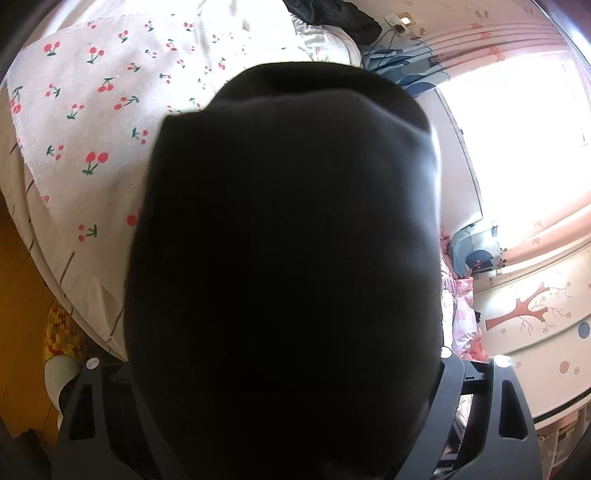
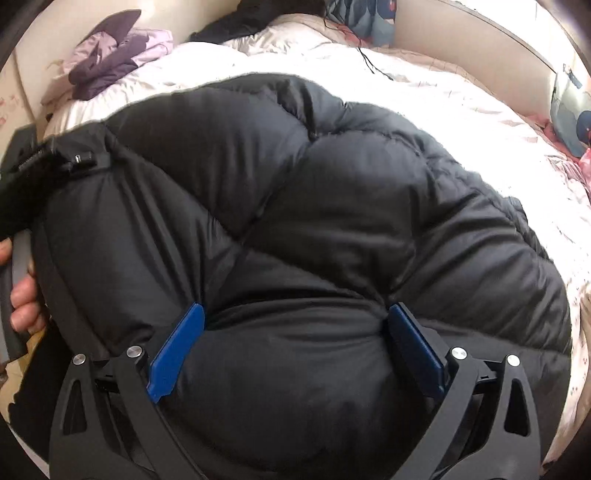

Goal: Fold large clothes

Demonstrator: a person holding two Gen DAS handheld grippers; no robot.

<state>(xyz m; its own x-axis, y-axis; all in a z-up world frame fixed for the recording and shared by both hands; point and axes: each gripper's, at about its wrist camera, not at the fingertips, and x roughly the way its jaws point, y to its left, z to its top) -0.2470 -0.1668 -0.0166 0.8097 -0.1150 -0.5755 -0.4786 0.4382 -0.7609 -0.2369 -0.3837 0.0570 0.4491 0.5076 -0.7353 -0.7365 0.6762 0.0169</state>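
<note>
A black puffer jacket (image 2: 314, 206) lies bunched on the white bed (image 2: 461, 110). My right gripper (image 2: 295, 343) has its blue pads (image 2: 177, 350) spread wide, with a thick bulge of the jacket between them. In the left wrist view the same black jacket (image 1: 288, 258) fills the middle of the picture and hides the fingers of my left gripper (image 1: 288, 369); only its black arms show at the bottom. The left gripper's body and the hand holding it show at the left edge of the right wrist view (image 2: 22, 236).
A cherry-print white sheet (image 1: 92, 110) covers the bed's left side. Purple clothes (image 2: 110, 55) and dark clothes (image 2: 229, 26) lie at the far end. A black cable (image 2: 369, 62) crosses the duvet. A bright window (image 1: 517, 129) and painted wall (image 1: 535, 314) are on the right.
</note>
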